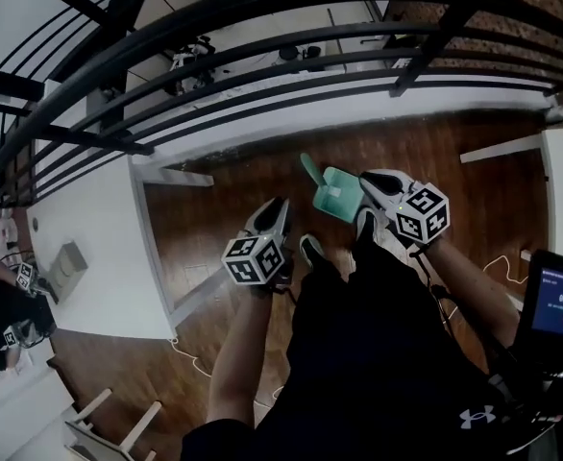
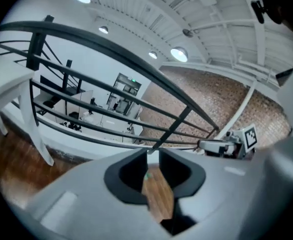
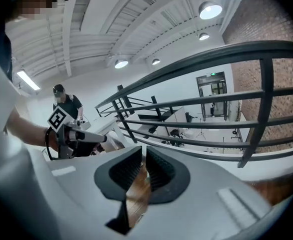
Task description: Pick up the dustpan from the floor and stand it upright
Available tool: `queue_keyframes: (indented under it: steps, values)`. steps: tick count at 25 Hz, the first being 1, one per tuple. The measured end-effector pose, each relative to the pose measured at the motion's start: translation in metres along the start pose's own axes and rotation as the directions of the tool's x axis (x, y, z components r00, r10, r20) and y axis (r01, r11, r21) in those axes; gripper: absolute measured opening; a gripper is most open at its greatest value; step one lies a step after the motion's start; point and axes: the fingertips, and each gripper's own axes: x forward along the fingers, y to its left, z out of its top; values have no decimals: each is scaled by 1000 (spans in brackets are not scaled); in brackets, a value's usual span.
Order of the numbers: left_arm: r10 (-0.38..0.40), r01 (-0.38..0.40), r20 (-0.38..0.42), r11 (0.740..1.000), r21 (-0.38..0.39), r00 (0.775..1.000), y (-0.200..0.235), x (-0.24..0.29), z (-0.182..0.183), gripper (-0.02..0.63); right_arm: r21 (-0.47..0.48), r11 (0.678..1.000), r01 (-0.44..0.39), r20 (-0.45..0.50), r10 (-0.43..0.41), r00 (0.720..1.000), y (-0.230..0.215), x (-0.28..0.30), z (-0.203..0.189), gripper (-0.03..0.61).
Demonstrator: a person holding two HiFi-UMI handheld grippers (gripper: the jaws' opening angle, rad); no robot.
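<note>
Currently both the left tool (image 1: 279,205) and right tool (image 1: 367,180), jaws narrowly spread and empty, hang above the dustpan (image 1: 344,197) on the floor (image 1: 226,195), so pickup appears pending: lower one onto its handle (image 1: 310,169).

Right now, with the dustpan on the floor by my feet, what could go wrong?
1. Neither the left tongs nor the right tongs grip the dustpan; only floor shows between their jaws. If it rests loosely, it may topple.
2. In the head view the right tongs overlap the dustpan, so a careless swing could knock it.
3. A shoe sits close by and a white cable trails on the floor: a step could kick or snag.
</note>
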Motion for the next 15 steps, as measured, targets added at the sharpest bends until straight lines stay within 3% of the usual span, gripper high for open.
queue_keyframes:
  steps: [6,11,15]
  values:
    - [-52,34,132,990,135,990,-34,-76,32,19,-19,999,45,87,-44,995,47,-41,46,11]
    - [-102,85,123,987,135,987,-52,-91,21,8,-104,990,95,35,-91,995,73,-56,59,11]
    - [-128,103,146,981,164,981,-73,-96,26,8,-113,991,68,101,-56,993,100,-65,82,11]
